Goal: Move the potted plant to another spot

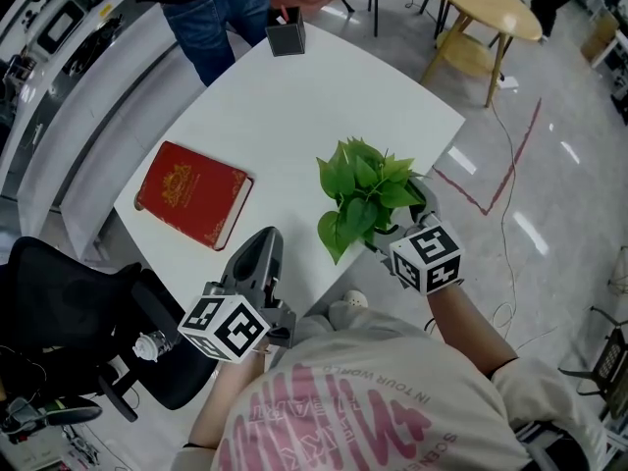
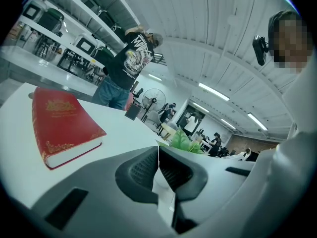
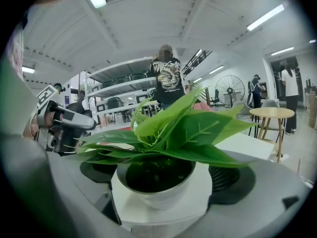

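While the right gripper (image 3: pixel 162 180) reaches in from the near right edge of the bench (image 1: pixel 294 116), its fingers (image 3: pixel 233 180) stand apart on either side of a small white pot (image 3: pixel 157 195), with a little gap showing on each side. That pot holds dark soil and the broad green leaves of the potted plant (image 1: pixel 365 192), which stands upright on the bench close to that near edge. Further left, the left gripper (image 1: pixel 263 248) lies low over the near edge with its fingers (image 2: pixel 141 170) pressed together and nothing between them. A closed red book (image 1: pixel 193 193) lies flat to the left, well apart from the plant. At the far edge sits a small black box (image 1: pixel 286 35); its contents cannot be made out. Behind it stands a person in jeans (image 1: pixel 218 13). Beyond the white bench are a round wooden table (image 1: pixel 486 3), a black office chair (image 1: pixel 69 302) and a pale floor marked with a red line (image 1: pixel 510 165).
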`<state>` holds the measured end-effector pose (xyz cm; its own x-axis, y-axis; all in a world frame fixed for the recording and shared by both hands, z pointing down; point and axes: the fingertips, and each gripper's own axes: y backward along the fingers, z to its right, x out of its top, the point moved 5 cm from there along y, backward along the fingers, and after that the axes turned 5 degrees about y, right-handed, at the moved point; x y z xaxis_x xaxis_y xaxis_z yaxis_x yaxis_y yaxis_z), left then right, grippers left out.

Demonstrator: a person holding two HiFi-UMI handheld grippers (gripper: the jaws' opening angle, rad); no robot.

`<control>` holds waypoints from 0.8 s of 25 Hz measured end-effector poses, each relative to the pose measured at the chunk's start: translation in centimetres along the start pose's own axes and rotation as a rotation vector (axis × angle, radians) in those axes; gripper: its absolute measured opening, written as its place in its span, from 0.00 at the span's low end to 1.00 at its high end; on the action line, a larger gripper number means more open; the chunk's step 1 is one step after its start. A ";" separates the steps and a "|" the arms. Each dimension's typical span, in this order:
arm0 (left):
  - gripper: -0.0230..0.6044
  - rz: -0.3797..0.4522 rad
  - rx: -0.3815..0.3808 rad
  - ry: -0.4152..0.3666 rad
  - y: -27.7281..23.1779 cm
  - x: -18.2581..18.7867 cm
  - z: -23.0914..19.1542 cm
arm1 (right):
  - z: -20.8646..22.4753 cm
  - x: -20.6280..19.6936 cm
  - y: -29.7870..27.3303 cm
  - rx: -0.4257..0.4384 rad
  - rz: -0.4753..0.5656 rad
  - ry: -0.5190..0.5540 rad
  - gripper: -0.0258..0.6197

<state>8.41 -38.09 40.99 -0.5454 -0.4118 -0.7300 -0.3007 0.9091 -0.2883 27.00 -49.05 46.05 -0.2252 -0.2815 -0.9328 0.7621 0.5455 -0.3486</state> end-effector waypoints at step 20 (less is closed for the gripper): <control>0.08 0.003 -0.009 0.031 -0.2 -1.1 0.3 | 0.7 -0.9 1.2 0.008 0.009 -0.019 0.93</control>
<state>9.32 -37.83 41.71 -0.5704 -0.4113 -0.7110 -0.3064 0.9097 -0.2805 28.57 -48.72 46.58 -0.2071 -0.2912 -0.9340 0.7689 0.5419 -0.3394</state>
